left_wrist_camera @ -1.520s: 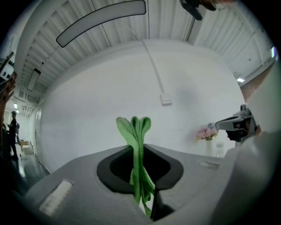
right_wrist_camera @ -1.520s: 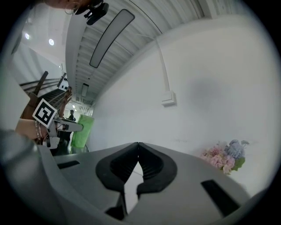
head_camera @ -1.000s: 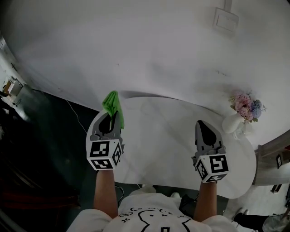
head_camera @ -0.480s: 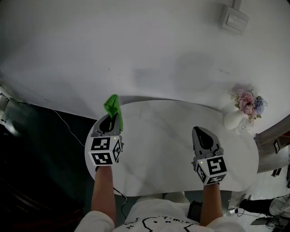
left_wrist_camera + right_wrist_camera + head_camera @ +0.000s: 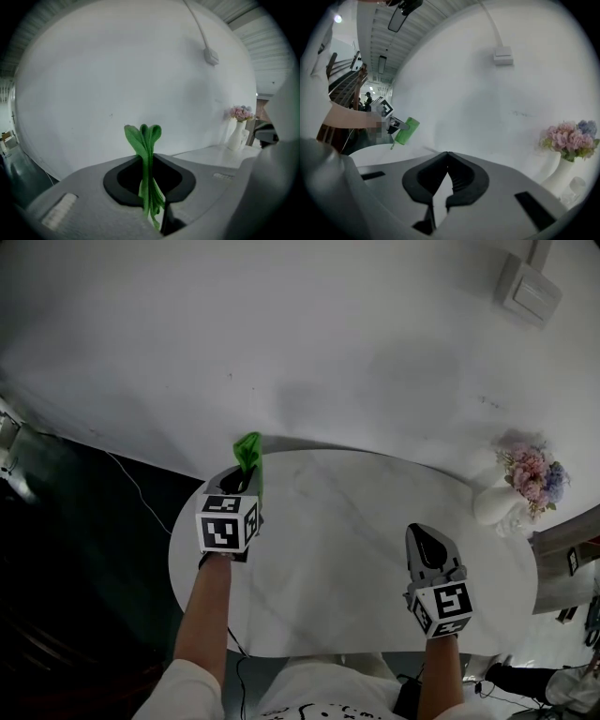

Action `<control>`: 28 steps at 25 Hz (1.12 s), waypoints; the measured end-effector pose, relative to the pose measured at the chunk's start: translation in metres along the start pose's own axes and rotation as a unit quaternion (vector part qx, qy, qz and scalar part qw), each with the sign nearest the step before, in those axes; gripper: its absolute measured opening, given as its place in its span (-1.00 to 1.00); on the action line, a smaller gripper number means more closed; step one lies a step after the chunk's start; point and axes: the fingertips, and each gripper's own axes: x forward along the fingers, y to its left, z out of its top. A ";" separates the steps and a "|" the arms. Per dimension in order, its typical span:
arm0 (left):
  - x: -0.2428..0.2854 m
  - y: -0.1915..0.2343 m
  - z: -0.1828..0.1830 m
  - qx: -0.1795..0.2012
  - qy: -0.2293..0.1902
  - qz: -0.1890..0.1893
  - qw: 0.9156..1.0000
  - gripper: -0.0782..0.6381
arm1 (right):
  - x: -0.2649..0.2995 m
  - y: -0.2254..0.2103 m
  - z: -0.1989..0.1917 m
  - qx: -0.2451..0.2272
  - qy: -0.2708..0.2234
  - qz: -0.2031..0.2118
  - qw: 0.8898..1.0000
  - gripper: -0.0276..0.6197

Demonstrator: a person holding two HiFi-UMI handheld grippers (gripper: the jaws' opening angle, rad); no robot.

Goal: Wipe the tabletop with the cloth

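Observation:
A folded green cloth [image 5: 249, 454] sticks out of my left gripper [image 5: 246, 472], which is shut on it above the far left part of the white oval tabletop [image 5: 347, 559]. In the left gripper view the cloth [image 5: 146, 164] is pinched between the jaws and stands up above them. My right gripper [image 5: 427, 542] hovers over the near right part of the table, shut, with nothing in it. The right gripper view shows its jaws [image 5: 447, 157] closed tip to tip, and the cloth [image 5: 406, 130] in the left gripper far off to the left.
A white vase with pink and blue flowers [image 5: 525, 479] stands at the table's far right edge. A white wall [image 5: 309, 343] runs right behind the table. Dark floor [image 5: 75, 559] lies to the left, with a cable on it.
My left gripper has moved forward and a little right with the cloth. My right gripper has drawn back toward the near edge. The view has shifted slightly.

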 end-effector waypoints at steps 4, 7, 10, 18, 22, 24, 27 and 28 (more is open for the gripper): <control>0.034 0.006 -0.018 -0.013 0.047 0.011 0.999 -0.63 | 0.002 -0.024 -0.016 0.039 0.010 -0.013 0.999 -0.91; 0.053 0.013 -0.035 -0.016 0.085 0.025 0.996 -0.63 | 0.003 -0.038 -0.022 0.053 0.013 -0.022 0.998 -0.91; 0.072 0.018 -0.048 -0.013 0.117 0.035 0.992 -0.63 | 0.005 -0.048 -0.030 0.067 0.017 -0.023 0.997 -0.91; 0.108 0.024 -0.075 -0.019 0.177 0.042 0.983 -0.63 | 0.011 -0.059 -0.046 0.078 0.032 -0.020 0.996 -0.91; 0.121 0.024 -0.089 -0.040 0.200 0.043 0.978 -0.63 | 0.011 -0.062 -0.051 0.081 0.034 -0.019 0.996 -0.91; 0.128 0.023 -0.094 -0.052 0.209 0.042 0.976 -0.63 | 0.011 -0.063 -0.053 0.082 0.036 -0.018 0.996 -0.91; 0.137 0.020 -0.099 -0.066 0.219 0.042 0.973 -0.63 | 0.011 -0.068 -0.054 0.082 0.035 -0.019 0.996 -0.91; 0.140 0.019 -0.100 -0.070 0.222 0.042 0.972 -0.63 | 0.011 -0.070 -0.055 0.083 0.034 -0.020 0.996 -0.91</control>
